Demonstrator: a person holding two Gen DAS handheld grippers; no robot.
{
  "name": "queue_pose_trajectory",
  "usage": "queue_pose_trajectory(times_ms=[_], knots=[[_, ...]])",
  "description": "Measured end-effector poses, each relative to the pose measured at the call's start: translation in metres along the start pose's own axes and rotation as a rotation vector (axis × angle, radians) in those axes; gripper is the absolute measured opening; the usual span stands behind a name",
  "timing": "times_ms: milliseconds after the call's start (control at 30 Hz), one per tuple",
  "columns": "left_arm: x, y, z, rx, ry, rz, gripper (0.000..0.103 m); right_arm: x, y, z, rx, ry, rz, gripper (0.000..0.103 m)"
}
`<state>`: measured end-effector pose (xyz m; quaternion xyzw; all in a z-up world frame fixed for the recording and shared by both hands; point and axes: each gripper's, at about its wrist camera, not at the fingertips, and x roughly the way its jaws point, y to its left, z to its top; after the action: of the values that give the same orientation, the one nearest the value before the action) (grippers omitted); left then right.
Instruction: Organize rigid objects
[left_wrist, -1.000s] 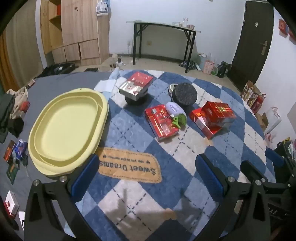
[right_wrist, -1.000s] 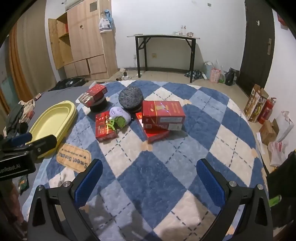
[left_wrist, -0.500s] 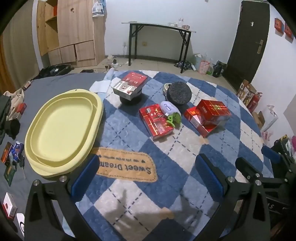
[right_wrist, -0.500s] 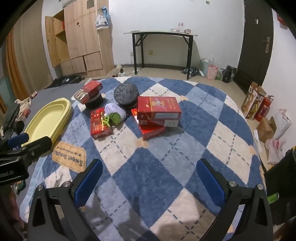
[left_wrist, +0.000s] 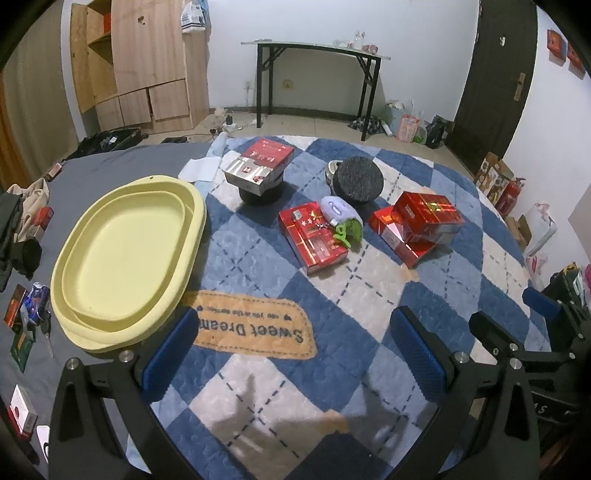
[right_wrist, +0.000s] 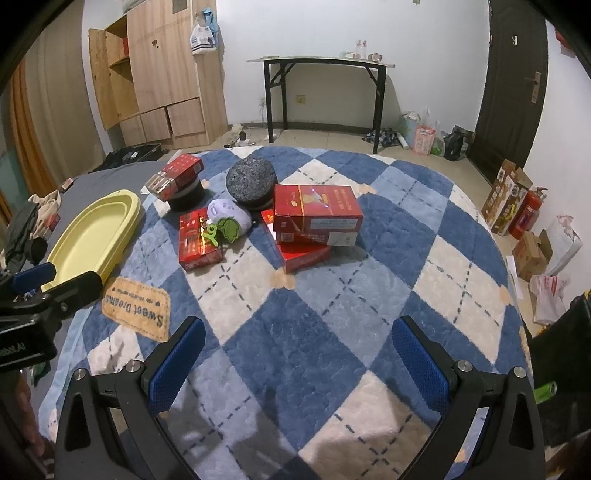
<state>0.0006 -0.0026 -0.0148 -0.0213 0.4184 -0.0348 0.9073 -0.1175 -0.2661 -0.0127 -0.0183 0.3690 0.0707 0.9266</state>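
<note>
Several red boxes lie on a blue and white checked blanket: a flat red box (left_wrist: 312, 236) (right_wrist: 195, 240) in the middle, a stack of red boxes (left_wrist: 421, 225) (right_wrist: 314, 221) to its right, and a red and silver box (left_wrist: 258, 164) (right_wrist: 173, 177) on a black stand at the back. A purple and green soft toy (left_wrist: 341, 218) (right_wrist: 227, 219) leans on the flat box. A dark round disc (left_wrist: 356, 179) (right_wrist: 251, 181) stands behind. A yellow oval tray (left_wrist: 122, 251) (right_wrist: 92, 232) lies at the left, empty. My left gripper (left_wrist: 295, 354) and right gripper (right_wrist: 299, 362) are open and empty, near the front.
A "Sweet Dreams" label (left_wrist: 255, 328) is sewn on the blanket. Small items (left_wrist: 26, 310) lie on the grey sheet left of the tray. A black table (left_wrist: 317, 74), a wooden cabinet (left_wrist: 147, 66) and a dark door (left_wrist: 495, 81) stand behind. Boxes and bags (right_wrist: 524, 218) sit at the right.
Both grippers have pulled back and risen a little, so the objects look slightly smaller and farther. Nothing on the blanket has moved. Both grippers stay open.
</note>
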Motion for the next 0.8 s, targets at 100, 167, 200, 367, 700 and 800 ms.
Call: queue_pose_trajectory(times_ms=[100, 167, 200, 367, 700, 800], knots=[[-0.0007, -0.0004, -0.0001, 0.006, -0.001, 0.002, 0.103, 0.0008, 0.0001, -0.001, -0.004, 0.004, -0.004, 0.103], [-0.0017, -0.0003, -0.0004, 0.005, -0.007, 0.005, 0.103, 0.0009, 0.0001, -0.0012, -0.002, 0.004, -0.002, 0.103], [-0.0019, 0.0004, -0.0007, 0.001, -0.007, 0.002, 0.103, 0.0014, 0.0002, -0.0011, -0.002, 0.005, 0.0, 0.103], [0.0002, 0.0041, 0.0009, -0.014, 0.008, -0.009, 0.103, 0.0023, 0.0001, -0.0015, -0.002, 0.005, -0.001, 0.103], [0.0011, 0.0037, 0.0015, 0.006, 0.013, -0.012, 0.103, 0.0033, -0.0004, -0.0019, -0.001, 0.009, -0.001, 0.103], [0.0016, 0.0045, 0.0011, 0.001, 0.018, -0.015, 0.103, 0.0034, -0.001, -0.0028, 0.0, 0.011, -0.002, 0.103]])
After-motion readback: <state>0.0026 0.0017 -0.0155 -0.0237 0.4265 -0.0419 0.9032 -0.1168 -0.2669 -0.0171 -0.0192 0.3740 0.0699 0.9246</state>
